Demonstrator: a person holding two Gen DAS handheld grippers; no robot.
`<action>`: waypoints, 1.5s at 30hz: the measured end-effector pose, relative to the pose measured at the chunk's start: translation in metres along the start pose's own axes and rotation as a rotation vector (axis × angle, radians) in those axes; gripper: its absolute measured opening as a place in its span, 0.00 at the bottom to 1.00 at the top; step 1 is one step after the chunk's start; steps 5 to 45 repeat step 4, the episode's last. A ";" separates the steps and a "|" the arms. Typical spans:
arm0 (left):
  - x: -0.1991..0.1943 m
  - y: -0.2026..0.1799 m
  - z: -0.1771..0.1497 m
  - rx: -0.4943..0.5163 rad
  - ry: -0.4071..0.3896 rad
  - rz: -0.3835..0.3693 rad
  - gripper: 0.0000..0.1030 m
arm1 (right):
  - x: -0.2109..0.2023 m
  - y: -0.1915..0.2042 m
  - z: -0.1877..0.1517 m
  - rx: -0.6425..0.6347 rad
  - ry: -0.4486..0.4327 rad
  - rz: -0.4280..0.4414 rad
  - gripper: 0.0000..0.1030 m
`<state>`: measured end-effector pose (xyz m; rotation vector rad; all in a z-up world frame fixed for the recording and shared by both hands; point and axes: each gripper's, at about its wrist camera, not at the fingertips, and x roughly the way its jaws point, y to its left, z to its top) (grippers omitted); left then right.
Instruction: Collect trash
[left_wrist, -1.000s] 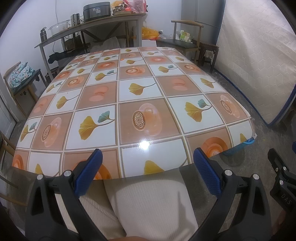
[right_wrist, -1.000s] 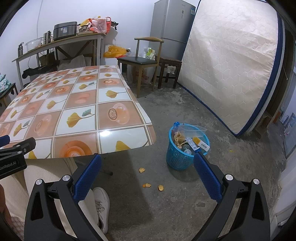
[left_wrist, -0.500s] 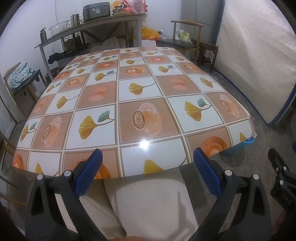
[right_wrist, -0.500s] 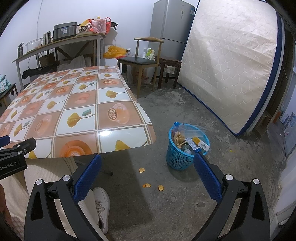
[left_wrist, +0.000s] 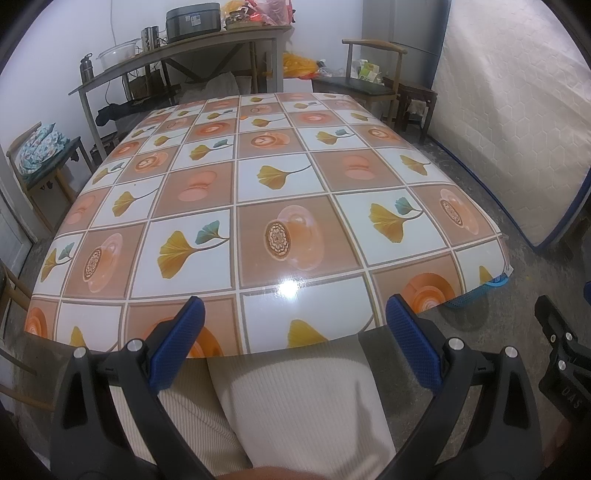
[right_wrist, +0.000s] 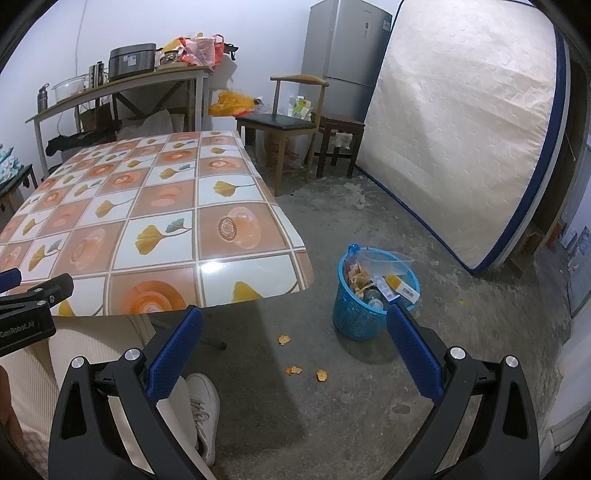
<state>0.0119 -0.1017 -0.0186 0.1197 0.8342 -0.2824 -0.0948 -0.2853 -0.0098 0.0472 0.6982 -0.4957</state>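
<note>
A blue basket (right_wrist: 354, 317) full of wrappers, a bottle and peels stands on the floor right of the table; its rim peeks past the table corner in the left wrist view (left_wrist: 493, 286). Small orange scraps (right_wrist: 294, 369) lie on the concrete in front of it. My right gripper (right_wrist: 293, 345) is open and empty, held above the floor near the scraps. My left gripper (left_wrist: 293, 343) is open and empty over my lap at the table's near edge. The table (left_wrist: 280, 206) has a leaf-and-cup patterned cloth.
A mattress (right_wrist: 461, 140) leans on the right wall. A wooden chair (right_wrist: 284, 125), a stool (right_wrist: 340, 136) and a fridge (right_wrist: 347, 48) stand behind the table. A cluttered side table (left_wrist: 184, 48) is at the back. My shoe (right_wrist: 203, 402) rests on the floor.
</note>
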 end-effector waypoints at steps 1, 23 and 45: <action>0.000 0.000 0.000 -0.002 -0.001 0.000 0.92 | 0.000 0.000 -0.001 -0.001 -0.001 0.000 0.94; 0.000 0.000 0.001 -0.001 -0.001 -0.001 0.92 | 0.000 0.000 0.001 -0.004 -0.002 0.002 0.94; 0.000 0.000 0.001 -0.001 -0.001 -0.001 0.92 | 0.000 0.000 0.001 -0.004 -0.002 0.002 0.94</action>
